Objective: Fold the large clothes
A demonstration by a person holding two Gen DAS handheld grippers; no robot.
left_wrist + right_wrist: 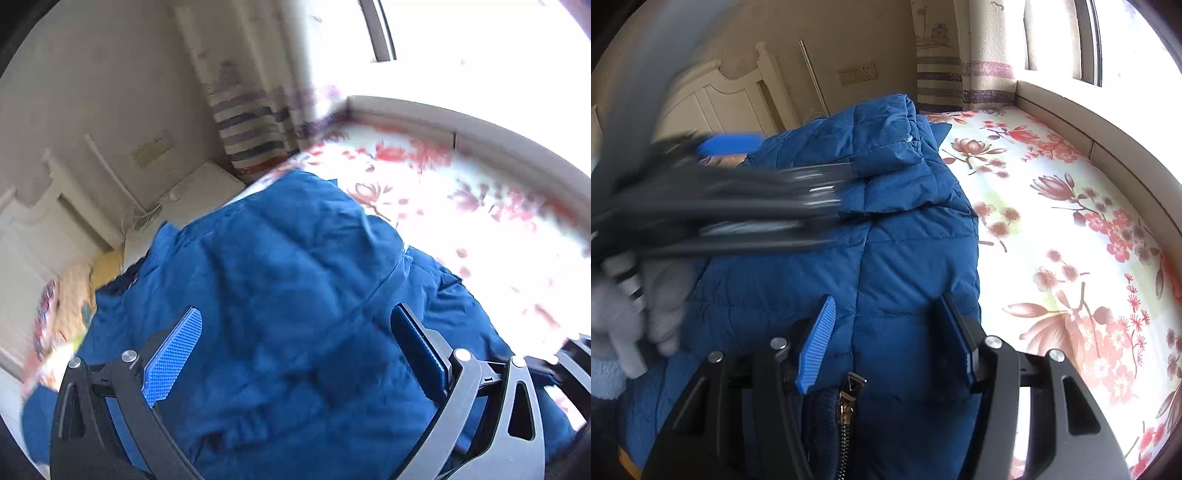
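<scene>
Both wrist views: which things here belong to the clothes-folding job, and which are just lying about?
Belongs to the job:
blue padded jacket
left gripper, open
right gripper, open
floral bed sheet, the folding surface

Just lying about:
striped curtain
headboard
wall socket

One blue jacket – one floral bedsheet – two claws: left claw, right claw.
</scene>
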